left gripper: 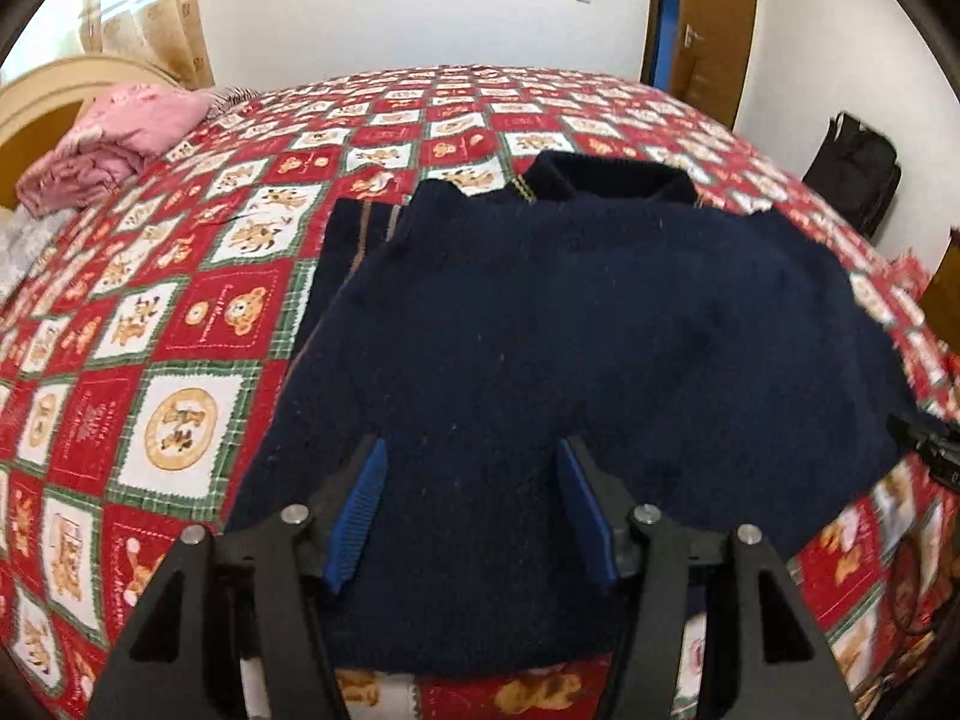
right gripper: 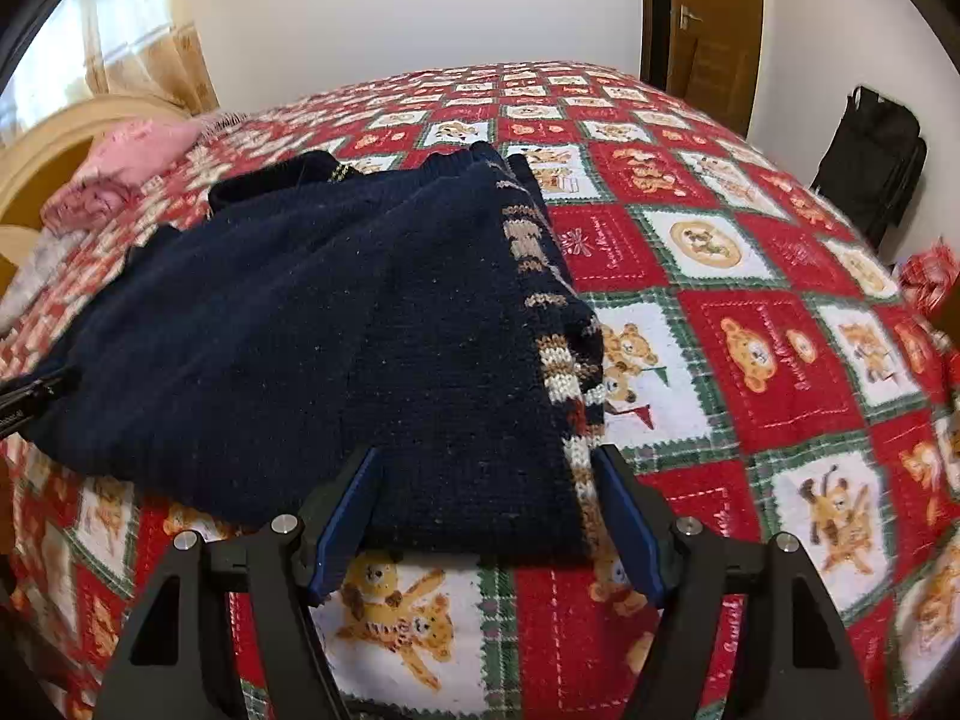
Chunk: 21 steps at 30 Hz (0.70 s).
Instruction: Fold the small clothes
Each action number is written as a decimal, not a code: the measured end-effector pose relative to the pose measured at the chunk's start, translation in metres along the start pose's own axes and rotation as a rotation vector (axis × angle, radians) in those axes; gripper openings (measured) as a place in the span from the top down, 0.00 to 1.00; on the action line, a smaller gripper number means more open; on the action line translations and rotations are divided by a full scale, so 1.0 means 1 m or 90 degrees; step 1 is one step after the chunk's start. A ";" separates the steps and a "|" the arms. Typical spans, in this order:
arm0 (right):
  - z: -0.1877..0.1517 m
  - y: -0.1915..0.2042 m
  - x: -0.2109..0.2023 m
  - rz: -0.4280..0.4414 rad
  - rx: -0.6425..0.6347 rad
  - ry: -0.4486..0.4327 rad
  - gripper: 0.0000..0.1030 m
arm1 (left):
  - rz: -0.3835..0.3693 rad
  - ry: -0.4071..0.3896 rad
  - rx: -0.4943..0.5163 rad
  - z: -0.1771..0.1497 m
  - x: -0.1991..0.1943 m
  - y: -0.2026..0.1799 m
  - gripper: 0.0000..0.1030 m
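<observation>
A navy knitted sweater [left gripper: 570, 330] lies flat on the bed, collar at the far end and sleeves folded in. In the right wrist view the same sweater [right gripper: 330, 330] shows a beige and white patterned strip [right gripper: 540, 240] along its right edge. My left gripper [left gripper: 473, 447] hovers open over the near left part of the sweater. Only dark knit shows between its blue pads [left gripper: 360, 510], and they do not press on it. My right gripper [right gripper: 487, 453] stands open over the near right corner by the hem, its right fingertip at the patterned edge, gripping nothing.
A red, white and green teddy-bear bedspread [left gripper: 180, 330] covers the bed. Folded pink clothes [left gripper: 120, 138] sit at the far left beside a wooden headboard [left gripper: 36, 114]. A black bag [right gripper: 870, 156] stands on the floor by the far right wall, near a wooden door [right gripper: 708, 18].
</observation>
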State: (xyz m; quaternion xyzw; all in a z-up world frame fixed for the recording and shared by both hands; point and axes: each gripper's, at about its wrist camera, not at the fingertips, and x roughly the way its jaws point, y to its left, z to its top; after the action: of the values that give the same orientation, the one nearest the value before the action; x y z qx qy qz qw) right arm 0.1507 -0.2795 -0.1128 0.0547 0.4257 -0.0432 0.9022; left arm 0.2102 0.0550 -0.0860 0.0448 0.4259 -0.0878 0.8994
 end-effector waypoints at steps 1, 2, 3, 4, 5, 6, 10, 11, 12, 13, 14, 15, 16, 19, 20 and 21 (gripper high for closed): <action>0.000 -0.001 -0.003 0.000 0.010 0.001 0.30 | 0.011 0.002 0.004 -0.002 0.000 -0.001 0.38; 0.000 -0.002 -0.011 -0.009 0.026 -0.012 0.30 | 0.019 0.003 0.008 -0.004 -0.001 -0.002 0.38; 0.001 -0.002 -0.018 -0.014 0.030 -0.030 0.30 | 0.026 0.004 0.010 -0.006 -0.003 -0.004 0.38; 0.002 0.003 -0.032 -0.019 0.024 -0.064 0.30 | 0.035 0.002 0.012 -0.008 -0.006 -0.005 0.38; 0.003 0.011 -0.044 -0.023 0.012 -0.093 0.30 | 0.047 -0.003 0.014 -0.009 -0.011 -0.007 0.38; 0.005 0.022 -0.057 -0.021 -0.008 -0.128 0.32 | 0.056 -0.006 0.014 -0.011 -0.014 -0.008 0.38; 0.013 0.065 -0.065 0.067 -0.069 -0.136 0.82 | 0.106 -0.020 -0.027 -0.016 -0.028 -0.006 0.27; 0.015 0.075 -0.059 0.094 -0.076 -0.121 0.84 | 0.106 -0.027 -0.046 -0.018 -0.033 -0.004 0.24; 0.016 0.086 -0.051 0.119 -0.080 -0.108 0.84 | 0.105 -0.030 -0.057 -0.018 -0.034 -0.003 0.22; 0.016 0.095 -0.045 0.128 -0.080 -0.101 0.84 | 0.102 -0.034 -0.067 -0.019 -0.037 -0.001 0.22; 0.014 0.103 -0.038 0.134 -0.079 -0.092 0.84 | 0.103 -0.034 -0.070 -0.020 -0.038 0.000 0.22; 0.013 0.110 -0.030 0.142 -0.077 -0.081 0.84 | 0.110 -0.031 -0.068 -0.020 -0.038 0.001 0.21; 0.009 0.117 -0.021 0.151 -0.074 -0.071 0.84 | 0.126 -0.025 -0.065 -0.021 -0.037 0.002 0.17; -0.004 0.130 0.011 0.147 -0.076 -0.025 0.84 | 0.157 -0.019 -0.079 -0.023 -0.037 0.012 0.08; -0.008 0.128 0.017 0.147 -0.073 -0.028 0.84 | 0.156 -0.017 -0.087 -0.024 -0.037 0.015 0.08; -0.011 0.126 0.015 0.149 -0.071 -0.047 0.84 | 0.152 -0.014 -0.096 -0.025 -0.036 0.019 0.07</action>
State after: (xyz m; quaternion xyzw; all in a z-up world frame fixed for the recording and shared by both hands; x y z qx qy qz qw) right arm 0.1674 -0.1532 -0.1232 0.0518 0.3844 0.0839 0.9179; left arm 0.1727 0.0819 -0.0732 0.0265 0.4131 0.0513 0.9089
